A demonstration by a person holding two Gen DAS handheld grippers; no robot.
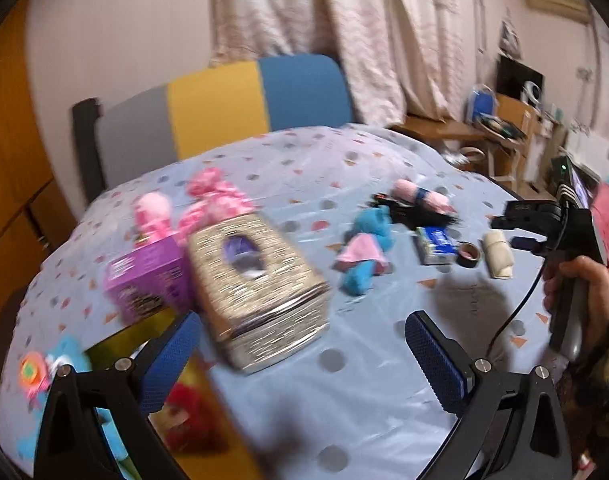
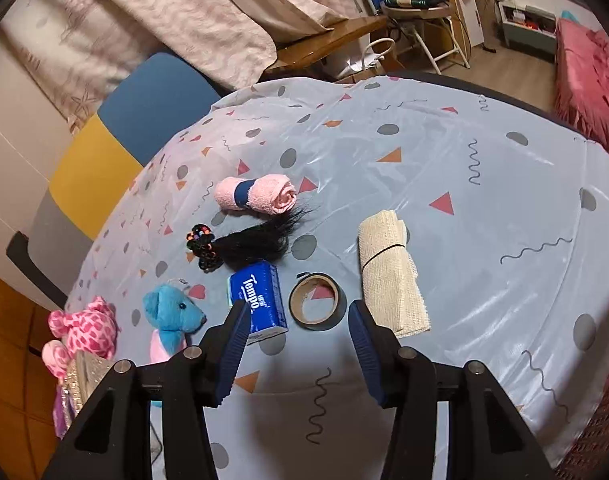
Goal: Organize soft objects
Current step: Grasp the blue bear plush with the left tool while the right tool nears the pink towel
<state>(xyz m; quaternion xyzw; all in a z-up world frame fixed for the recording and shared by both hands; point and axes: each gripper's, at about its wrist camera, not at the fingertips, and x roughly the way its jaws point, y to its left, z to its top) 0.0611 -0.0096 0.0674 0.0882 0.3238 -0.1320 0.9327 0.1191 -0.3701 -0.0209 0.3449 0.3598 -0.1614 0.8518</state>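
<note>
Both claws hung released and empty, right claw (image 2: 298, 340) above the tape ring (image 2: 317, 301), left claw (image 1: 300, 364) near the silver box (image 1: 260, 284). I feared snagging the hairpiece (image 2: 248, 246) beside the tissue pack (image 2: 258, 300). Blue bear (image 2: 172, 316) sat lower left, cream cloth roll (image 2: 392, 276) at centre right; open tablecloth (image 2: 484, 208) lay rightward.

Glossy plastic tablecloth (image 2: 444, 184); fluffy plush bear (image 2: 172, 312); coarse woven bandage roll (image 2: 388, 272); terry towel (image 2: 256, 194)
</note>
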